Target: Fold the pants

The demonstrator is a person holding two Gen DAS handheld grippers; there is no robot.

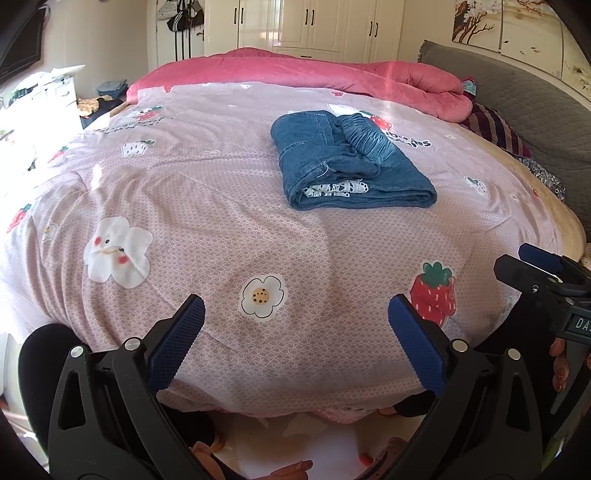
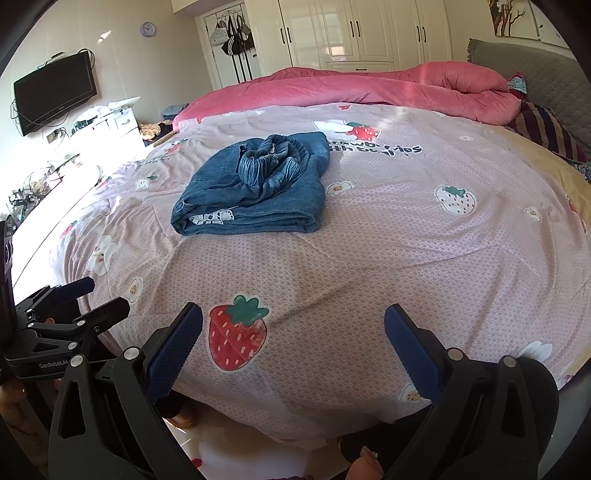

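The folded blue denim pants (image 1: 352, 162) are seen well ahead of both tools; left tool (image 1: 295, 321) and right tool (image 2: 293, 325) are released, empty.

Sunlight floods the left side, washing out what looks like a cluttered white dresser (image 2: 118, 120); cream wardrobes (image 2: 354, 33) line the back wall, a TV (image 2: 55, 92) hangs left.

Two low wrist views from the bed's (image 1: 221, 221) near edge, sharing its folded pants (image 1: 347, 162).
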